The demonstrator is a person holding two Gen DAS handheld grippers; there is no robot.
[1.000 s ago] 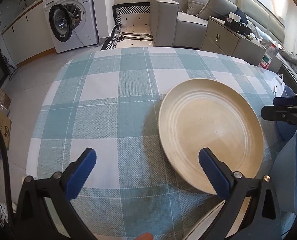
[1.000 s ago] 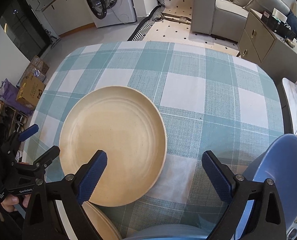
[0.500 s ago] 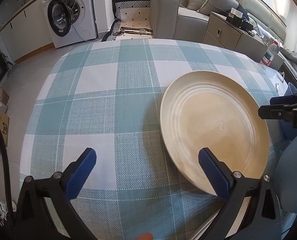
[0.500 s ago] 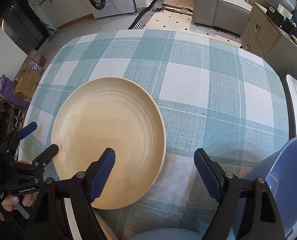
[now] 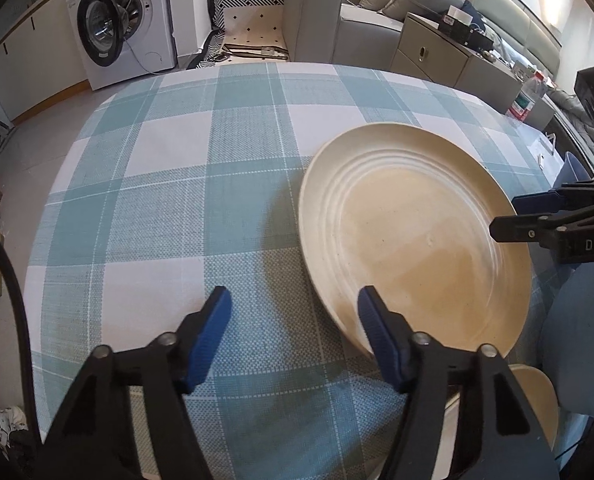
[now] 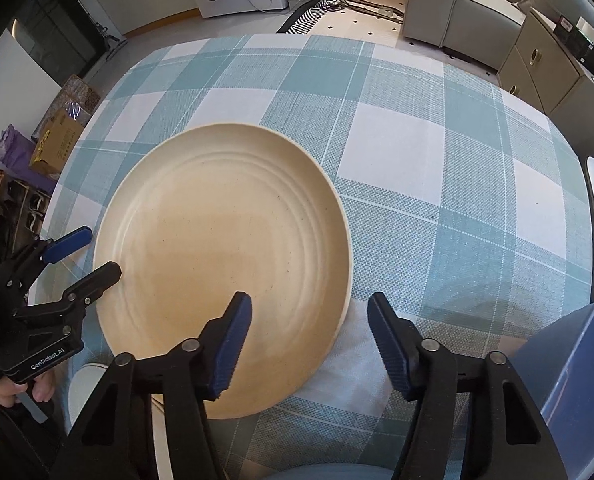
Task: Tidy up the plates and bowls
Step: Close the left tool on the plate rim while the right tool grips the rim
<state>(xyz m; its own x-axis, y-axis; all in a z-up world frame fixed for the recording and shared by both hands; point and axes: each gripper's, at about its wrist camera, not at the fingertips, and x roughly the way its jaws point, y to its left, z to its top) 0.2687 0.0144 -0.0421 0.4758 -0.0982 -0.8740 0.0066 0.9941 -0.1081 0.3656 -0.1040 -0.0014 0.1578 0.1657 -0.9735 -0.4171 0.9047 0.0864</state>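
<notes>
Both the left claw [image 5: 293, 334] and right claw [image 6: 309, 344] are closing astride the plate [image 6: 221, 260] rim, grasping nothing yet; uneven bites could tip it.

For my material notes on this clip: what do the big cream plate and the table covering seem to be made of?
Cream plate: likely matte plastic, melamine or a bamboo-fibre mix. It has a dull, even sheen, concentric moulded ridges and fine dark specks; unglazed ceramic cannot be ruled out.
Tablecloth: woven fabric, matte, in a teal and white check. The weave grain shows clearly, and it drapes over the table edge.
</notes>
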